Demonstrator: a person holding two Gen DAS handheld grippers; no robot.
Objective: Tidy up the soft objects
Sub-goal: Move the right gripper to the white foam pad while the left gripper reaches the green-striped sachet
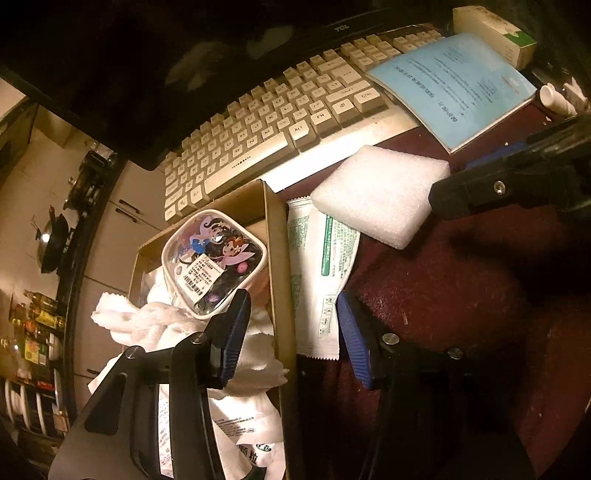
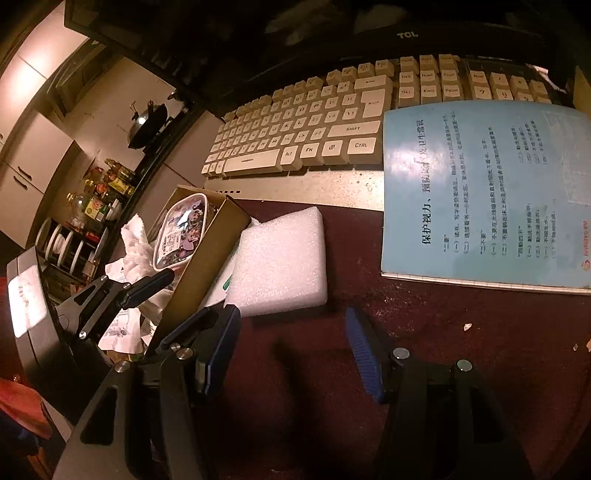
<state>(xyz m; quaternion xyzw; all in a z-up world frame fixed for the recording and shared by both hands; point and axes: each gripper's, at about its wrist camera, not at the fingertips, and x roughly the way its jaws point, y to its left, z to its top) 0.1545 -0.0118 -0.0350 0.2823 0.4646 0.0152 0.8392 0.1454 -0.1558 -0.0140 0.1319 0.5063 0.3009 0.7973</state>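
Observation:
A white foam block (image 1: pixel 380 194) lies on the dark red table, partly on a white and green wipes packet (image 1: pixel 317 266); it also shows in the right wrist view (image 2: pixel 279 258). A cardboard box (image 1: pixel 275 258) at the left holds a cartoon-printed pouch (image 1: pixel 214 258), white cloth (image 1: pixel 147 321) and a printed plastic bag (image 1: pixel 243 428). My left gripper (image 1: pixel 291 336) is open and empty, straddling the box's right wall. My right gripper (image 2: pixel 291 350) is open and empty, just in front of the foam block, and shows in the left wrist view (image 1: pixel 517 184).
A beige keyboard (image 2: pixel 306 122) lies behind the foam under a TCL monitor (image 2: pixel 406 35). A blue booklet (image 2: pixel 484 192) covers its right end. A white carton (image 1: pixel 495 33) stands far right. Kitchen cabinets and bottles lie beyond the table's left edge.

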